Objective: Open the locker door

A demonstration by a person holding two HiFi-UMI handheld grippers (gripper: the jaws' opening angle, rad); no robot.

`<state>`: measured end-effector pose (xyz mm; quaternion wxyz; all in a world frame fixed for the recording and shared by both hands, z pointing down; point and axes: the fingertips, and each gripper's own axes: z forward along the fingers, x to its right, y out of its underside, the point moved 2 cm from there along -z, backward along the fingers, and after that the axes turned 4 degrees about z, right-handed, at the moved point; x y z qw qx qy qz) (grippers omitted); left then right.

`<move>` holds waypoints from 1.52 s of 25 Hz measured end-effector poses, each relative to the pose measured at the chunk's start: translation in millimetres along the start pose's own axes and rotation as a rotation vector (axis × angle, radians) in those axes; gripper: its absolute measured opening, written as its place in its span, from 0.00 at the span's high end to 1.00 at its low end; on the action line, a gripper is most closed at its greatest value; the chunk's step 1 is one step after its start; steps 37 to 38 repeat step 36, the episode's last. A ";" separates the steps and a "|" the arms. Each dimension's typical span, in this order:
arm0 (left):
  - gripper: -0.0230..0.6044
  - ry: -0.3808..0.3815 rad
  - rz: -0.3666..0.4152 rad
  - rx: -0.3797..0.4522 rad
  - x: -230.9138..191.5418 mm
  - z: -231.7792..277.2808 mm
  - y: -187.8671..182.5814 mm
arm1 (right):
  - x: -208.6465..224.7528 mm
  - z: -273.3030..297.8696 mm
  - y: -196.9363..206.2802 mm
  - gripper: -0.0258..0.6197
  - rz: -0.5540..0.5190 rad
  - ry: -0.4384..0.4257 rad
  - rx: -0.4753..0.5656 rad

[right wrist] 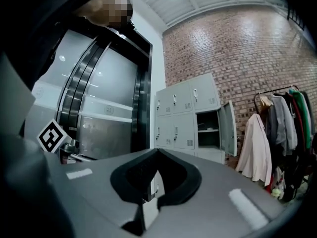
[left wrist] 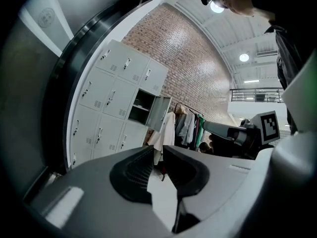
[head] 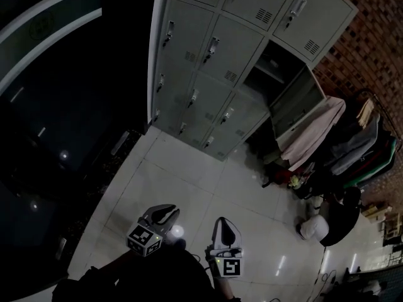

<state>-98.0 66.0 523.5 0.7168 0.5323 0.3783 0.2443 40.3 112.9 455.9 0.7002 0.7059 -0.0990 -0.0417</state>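
Observation:
The grey locker bank (head: 214,49) stands far ahead across the tiled floor. One middle-row door (head: 296,99) hangs open to the right of its dark compartment (head: 274,65); the other doors are closed. Both grippers are held low and well short of the lockers. My left gripper (head: 169,209) points at the bank with a narrow gap between its tips and nothing in it. My right gripper (head: 221,221) is shut and empty. The left gripper view shows the open door (left wrist: 158,112) beyond my left gripper (left wrist: 158,148). The right gripper view shows the open door (right wrist: 229,128) past my right gripper (right wrist: 157,149).
A clothes rack (head: 352,137) with a pale coat and several dark garments stands right of the lockers, close to the open door. A dark glass wall (head: 56,93) runs along the left. Pale floor tiles (head: 189,181) lie between me and the bank.

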 end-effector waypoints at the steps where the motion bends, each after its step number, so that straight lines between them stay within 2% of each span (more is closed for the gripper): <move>1: 0.84 0.005 0.003 0.000 4.7 -1.0 1.3 | 1.8 -5.1 -0.7 0.96 -0.006 0.004 0.002; 7: 0.84 0.054 0.009 -0.024 36.6 13.9 8.6 | 17.7 -28.7 6.2 0.96 -0.012 0.023 -0.022; 13: 0.84 0.177 0.044 -0.021 83.1 39.1 3.0 | 36.6 -51.0 1.4 0.96 0.012 0.077 -0.009; 21: 0.85 0.201 0.069 -0.037 104.4 51.2 0.8 | 54.4 -74.7 -8.4 0.96 0.006 0.109 0.000; 26: 0.91 0.217 0.089 -0.027 118.8 58.0 -4.3 | 62.1 -83.0 -10.3 0.96 0.005 0.105 -0.005; 38: 0.94 0.245 0.134 -0.012 133.8 56.2 3.0 | 67.4 -86.2 -3.2 0.96 -0.008 0.094 0.008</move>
